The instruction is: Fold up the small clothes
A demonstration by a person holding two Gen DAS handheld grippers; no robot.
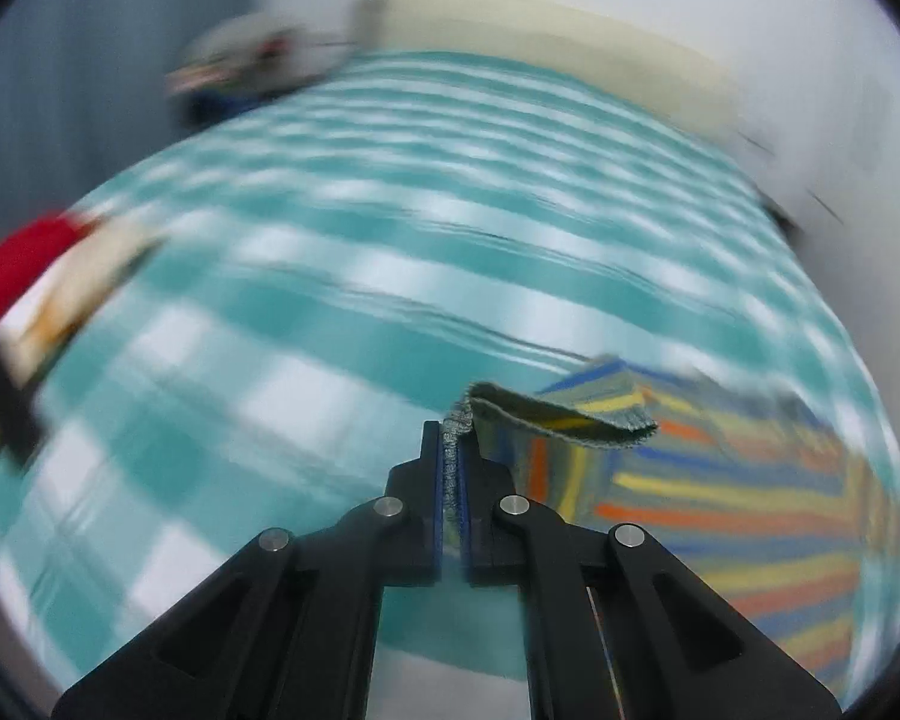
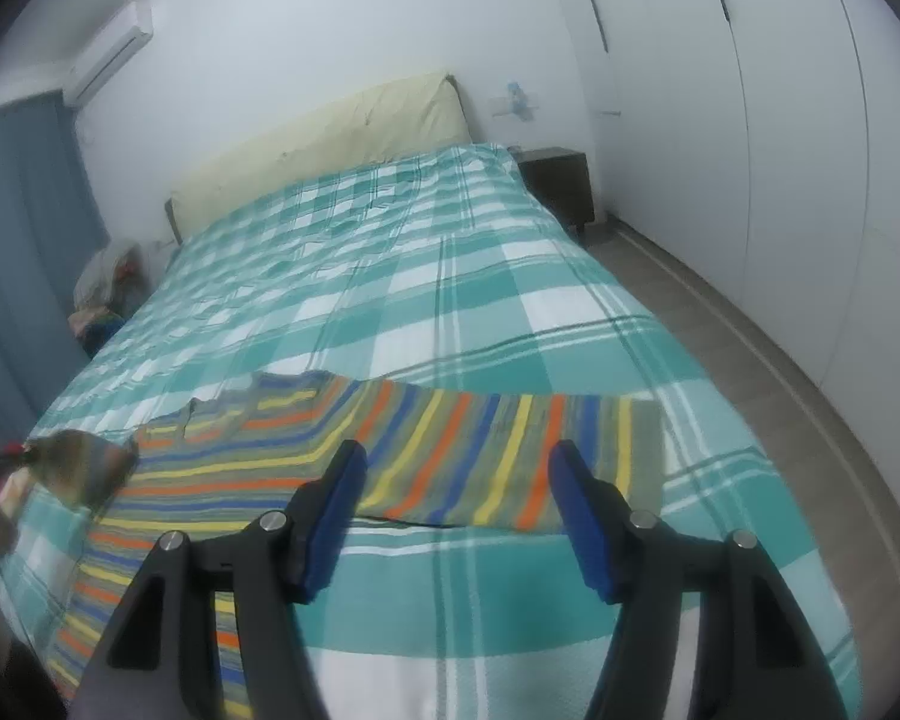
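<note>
A striped knit garment (image 2: 426,450) in grey-green, orange, yellow and blue lies across the near end of the bed. My left gripper (image 1: 450,438) is shut on a grey-green edge of this garment (image 1: 570,414) and lifts it off the bed; the rest (image 1: 738,498) trails to the right. In the right wrist view the lifted part shows blurred at the left (image 2: 84,468). My right gripper (image 2: 459,462) is open and empty, held just above the garment's near edge.
The bed has a teal and white checked cover (image 2: 390,276) and a cream headboard (image 2: 330,144). A nightstand (image 2: 555,174) and white wardrobe (image 2: 750,120) stand on the right. A pile of things (image 2: 105,288) sits left of the bed. Red and cream items (image 1: 48,276) show at left.
</note>
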